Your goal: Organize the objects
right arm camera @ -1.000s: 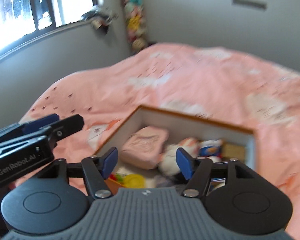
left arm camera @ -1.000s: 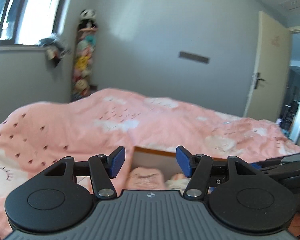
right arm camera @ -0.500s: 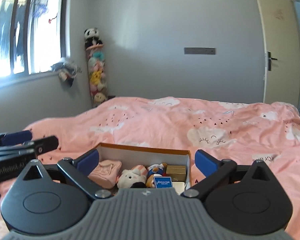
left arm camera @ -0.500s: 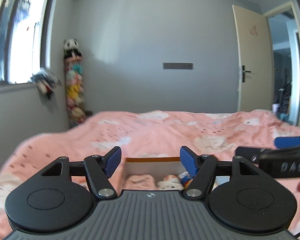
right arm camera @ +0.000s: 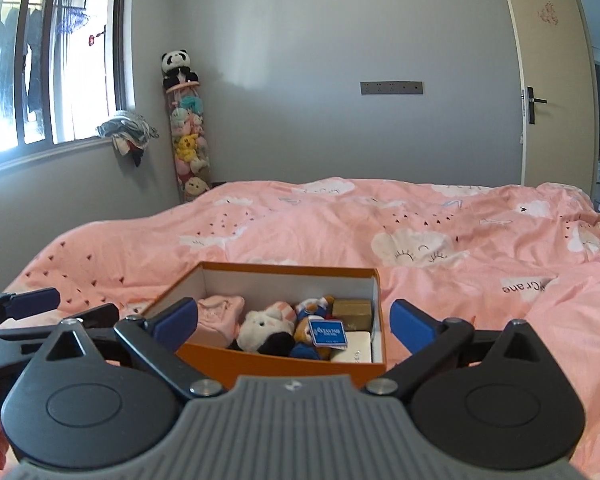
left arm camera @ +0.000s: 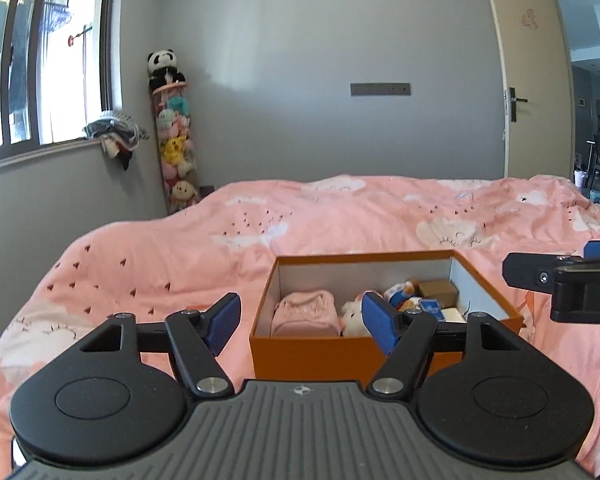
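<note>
An open orange box [left arm camera: 312, 356] rests on the pink bedspread [left arm camera: 160, 264]. Inside lie a folded pink cloth [left arm camera: 304, 316], a white plush toy [right arm camera: 262, 328], a blue card [right arm camera: 327, 332], a small gold box [right arm camera: 352, 312] and a white box [right arm camera: 352, 350]. My left gripper [left arm camera: 300, 322] hovers just short of the box's near left corner; its jaws are opening and nothing is between them. My right gripper [right arm camera: 294, 324] stands open and wide in front of the box [right arm camera: 260, 364], holding nothing. One of its fingers [left arm camera: 532, 276] shows at the right edge of the left wrist view.
The bed fills the middle of the room. A window [right arm camera: 52, 64] with clothes heaped on its sill [right arm camera: 128, 132] is at the left. A tall stack of plush toys topped by a panda [right arm camera: 178, 68] stands in the corner. A door [right arm camera: 548, 80] hangs ajar at right.
Both views have swung from looking down over the box to nearly level, and the box now lies farther ahead. Both pairs of jaws stand wider apart, the right one much wider.
</note>
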{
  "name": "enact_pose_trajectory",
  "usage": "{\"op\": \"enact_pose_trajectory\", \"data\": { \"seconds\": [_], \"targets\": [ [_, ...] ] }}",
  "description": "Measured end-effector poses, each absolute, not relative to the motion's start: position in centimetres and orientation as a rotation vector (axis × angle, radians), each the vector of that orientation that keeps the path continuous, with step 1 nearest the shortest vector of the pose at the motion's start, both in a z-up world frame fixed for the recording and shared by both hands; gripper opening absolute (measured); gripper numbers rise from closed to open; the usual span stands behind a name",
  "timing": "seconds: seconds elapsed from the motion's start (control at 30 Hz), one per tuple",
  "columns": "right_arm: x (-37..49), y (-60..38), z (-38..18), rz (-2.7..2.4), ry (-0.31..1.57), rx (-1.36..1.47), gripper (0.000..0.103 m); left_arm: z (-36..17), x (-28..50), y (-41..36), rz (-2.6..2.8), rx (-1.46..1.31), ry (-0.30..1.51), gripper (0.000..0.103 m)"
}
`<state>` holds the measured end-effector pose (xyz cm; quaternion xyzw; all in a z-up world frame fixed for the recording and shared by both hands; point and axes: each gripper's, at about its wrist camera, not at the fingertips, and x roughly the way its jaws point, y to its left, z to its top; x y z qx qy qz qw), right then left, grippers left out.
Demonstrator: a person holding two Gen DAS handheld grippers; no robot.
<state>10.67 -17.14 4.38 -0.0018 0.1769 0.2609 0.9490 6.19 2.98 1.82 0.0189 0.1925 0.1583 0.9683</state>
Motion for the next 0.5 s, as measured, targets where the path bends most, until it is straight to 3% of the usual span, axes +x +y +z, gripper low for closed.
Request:
{"op": "enact_pose_trajectory", "data": {
  "seconds": [0.5],
  "targets": [
    [11.6, -15.7, 1.4, 0.515, 0.436, -0.027, 0.102, -0.6, 6.1, 3.9, 0.354, 0.020, 0.444, 0.081]
  ]
}}
